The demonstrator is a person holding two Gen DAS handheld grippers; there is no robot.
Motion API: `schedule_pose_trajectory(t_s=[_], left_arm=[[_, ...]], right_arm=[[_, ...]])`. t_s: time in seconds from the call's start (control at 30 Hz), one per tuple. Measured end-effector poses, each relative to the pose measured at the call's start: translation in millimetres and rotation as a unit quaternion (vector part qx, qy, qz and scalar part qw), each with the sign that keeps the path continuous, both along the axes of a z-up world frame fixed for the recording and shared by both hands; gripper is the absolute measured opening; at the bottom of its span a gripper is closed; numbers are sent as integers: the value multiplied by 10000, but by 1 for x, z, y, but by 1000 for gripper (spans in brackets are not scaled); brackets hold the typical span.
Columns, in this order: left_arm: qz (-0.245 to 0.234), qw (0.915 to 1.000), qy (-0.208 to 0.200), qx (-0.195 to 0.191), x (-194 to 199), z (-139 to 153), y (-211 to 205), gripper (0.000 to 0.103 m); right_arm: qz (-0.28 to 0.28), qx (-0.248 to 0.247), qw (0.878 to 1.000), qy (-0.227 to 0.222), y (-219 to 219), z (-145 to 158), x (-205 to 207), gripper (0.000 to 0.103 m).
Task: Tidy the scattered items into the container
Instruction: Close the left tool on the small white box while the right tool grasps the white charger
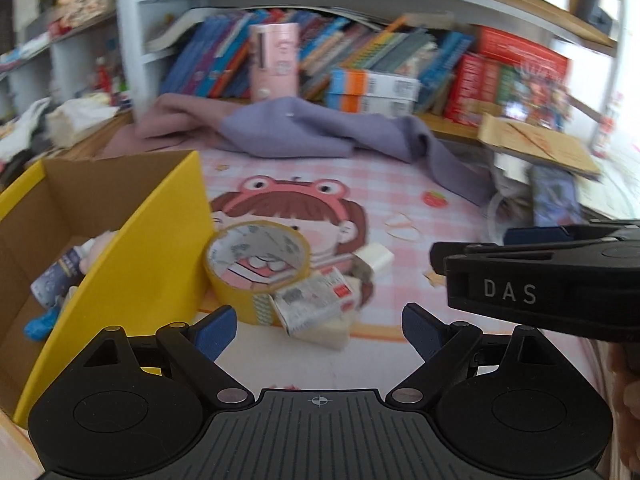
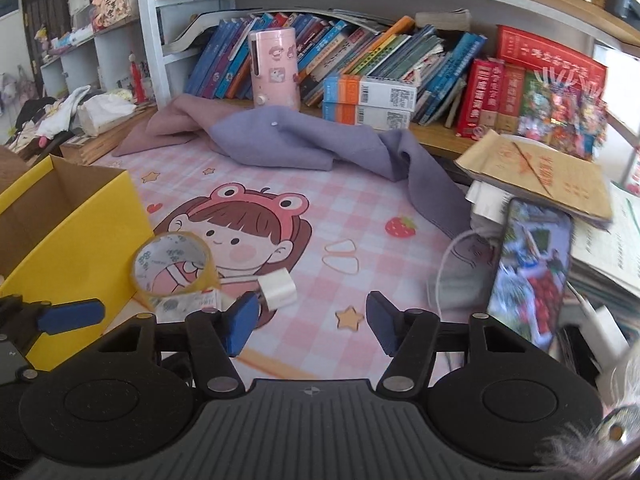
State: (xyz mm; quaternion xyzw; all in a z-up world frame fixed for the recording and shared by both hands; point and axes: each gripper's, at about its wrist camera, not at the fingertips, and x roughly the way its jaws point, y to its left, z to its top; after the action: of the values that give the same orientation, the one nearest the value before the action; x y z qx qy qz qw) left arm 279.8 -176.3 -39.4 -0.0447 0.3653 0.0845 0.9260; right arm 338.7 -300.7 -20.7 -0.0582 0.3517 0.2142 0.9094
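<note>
I see the yellowish see-through tape roll (image 1: 258, 266), tilted against a small printed box (image 1: 314, 302) beside the yellow container (image 1: 132, 256) at centre left, both my left gripper (image 1: 318, 328) and right gripper (image 2: 308, 320) spread apart, holding nothing.

One yellow cardboard box (image 1: 120, 248), one roll of clear tape (image 1: 258, 266), one small printed carton (image 1: 316, 300), one white eraser block (image 2: 277, 291), two rubber bands (image 2: 342, 256), one purple cloth (image 2: 320, 144), one pink canister (image 2: 274, 68), one phone (image 2: 528, 268), two grippers (image 1: 318, 330) (image 2: 310, 326).
</note>
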Motion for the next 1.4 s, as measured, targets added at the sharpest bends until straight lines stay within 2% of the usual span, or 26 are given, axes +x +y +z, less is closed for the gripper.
schedule_pose_trajectory(t_s=[0.07,0.2,0.6,0.83,0.9,0.97,1.1,1.4], left_arm=[[273,9996,6,-2,6,-5,0,91],[627,9980,61,50,19,-13,-1,81],[786,9966,230,31,40,-25,-6,81],[902,9953,332,-72,43,-30,0,80],[892,9953,345,-120,44,-31,1,77],[886,9953,343,-171,44,-31,1,76],[773,9958,314,-385,44,-32,3,60],[677,9963,243,-480,36,-28,9,59]], right_arm=[[92,-5,10000,28,3,-5,10,55],[266,45,9996,117,9,-16,29,53],[963,-46,9947,347,36,-42,63,53],[991,-107,9931,622,43,-56,73,52],[994,-92,9927,672,44,-59,75,51],[999,-16,9923,729,43,-60,77,45],[1097,-14,9910,770,44,-57,75,27],[824,89,9938,746,32,-49,67,26]])
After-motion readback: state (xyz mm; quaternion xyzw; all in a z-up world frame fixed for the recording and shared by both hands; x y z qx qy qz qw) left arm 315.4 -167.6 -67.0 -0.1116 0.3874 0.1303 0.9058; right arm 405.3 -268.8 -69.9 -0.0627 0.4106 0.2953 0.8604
